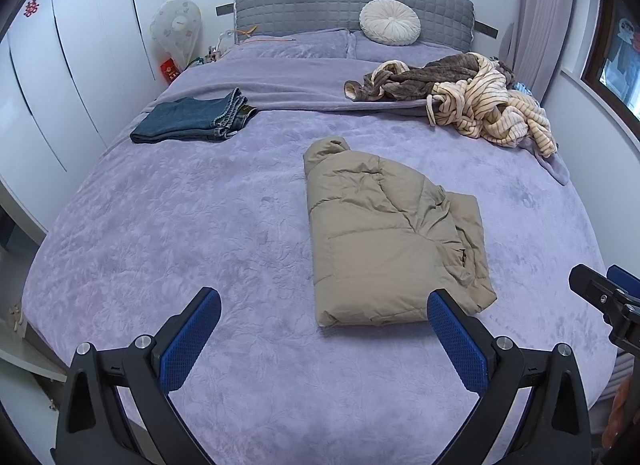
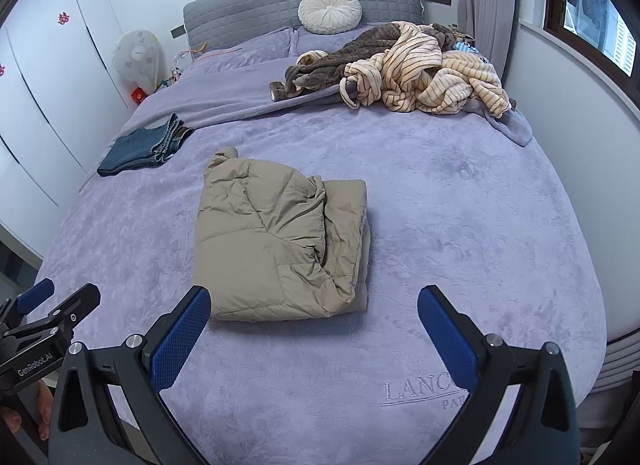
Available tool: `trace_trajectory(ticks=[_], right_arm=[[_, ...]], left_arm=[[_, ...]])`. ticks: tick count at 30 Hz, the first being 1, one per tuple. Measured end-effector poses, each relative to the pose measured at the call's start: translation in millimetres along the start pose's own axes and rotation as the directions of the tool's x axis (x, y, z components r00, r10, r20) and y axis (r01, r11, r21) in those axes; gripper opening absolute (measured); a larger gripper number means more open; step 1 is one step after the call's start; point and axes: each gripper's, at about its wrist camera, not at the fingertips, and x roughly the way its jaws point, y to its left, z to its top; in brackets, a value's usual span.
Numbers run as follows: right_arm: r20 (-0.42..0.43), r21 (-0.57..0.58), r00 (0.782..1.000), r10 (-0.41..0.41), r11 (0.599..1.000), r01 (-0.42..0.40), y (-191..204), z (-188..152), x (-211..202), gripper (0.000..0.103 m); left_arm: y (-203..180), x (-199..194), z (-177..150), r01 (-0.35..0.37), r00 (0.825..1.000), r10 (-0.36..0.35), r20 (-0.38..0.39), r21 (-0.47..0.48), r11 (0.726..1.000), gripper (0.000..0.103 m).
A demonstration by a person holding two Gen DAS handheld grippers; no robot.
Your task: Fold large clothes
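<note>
Both the left claw (image 1: 324,309) and right claw (image 2: 314,305) gape empty, just short of the folded tan jacket (image 1: 384,233).

Tan puffer jacket (image 1: 384,233), folded into a compact rectangle, collar end pointing toward the headboard, lying flat mid-bed on the lilac bedspread (image 1: 180,225), quilted panels creased

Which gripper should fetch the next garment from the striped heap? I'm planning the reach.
Probably the right gripper: open and empty, and the striped heap lies on the bed's right side, while the left gripper, also open, faces the jacket.
</note>
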Motion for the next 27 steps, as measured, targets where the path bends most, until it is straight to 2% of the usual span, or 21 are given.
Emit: trace_trajectory(ticks=[27], right_arm=[[-0.001, 0.0, 1.0, 0.002, 1.0, -0.002, 0.0, -1.1, -0.6, 0.103]], left_arm=[[3.6, 1.1, -2.2, 0.003, 1.0, -0.003, -0.01, -0.001, 1.0, 0.103]])
